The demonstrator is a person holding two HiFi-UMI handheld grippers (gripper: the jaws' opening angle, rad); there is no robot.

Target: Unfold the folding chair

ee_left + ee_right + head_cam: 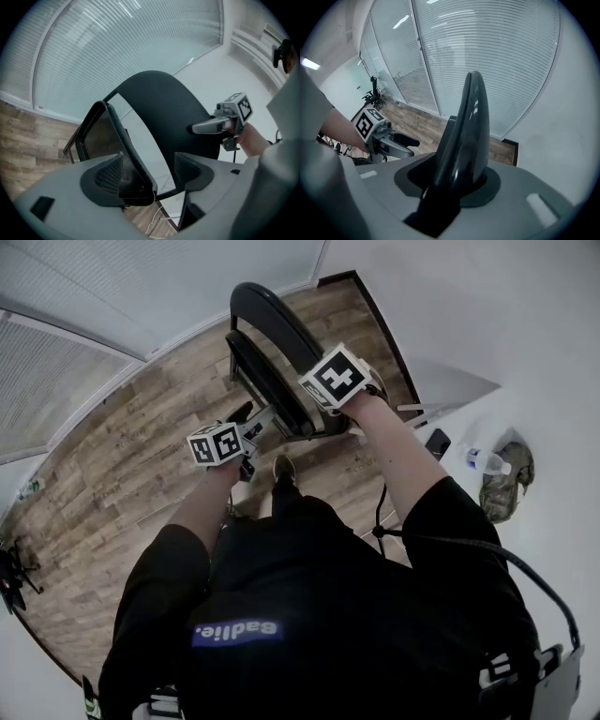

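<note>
The black folding chair stands folded on the wood floor in front of me. My right gripper points steeply down and is shut on the top edge of the glossy backrest, which fills the space between its jaws. My left gripper sits lower and to the left, at the seat's edge. In its own view the left gripper stands open, with the seat frame between the jaws, close to the left pad and clear of the right one. The right gripper shows on the backrest.
A glass wall with blinds runs behind the chair, and a white wall stands to the right. By that wall lie a water bottle, a camouflage bag and a dark phone. A tripod stands far left.
</note>
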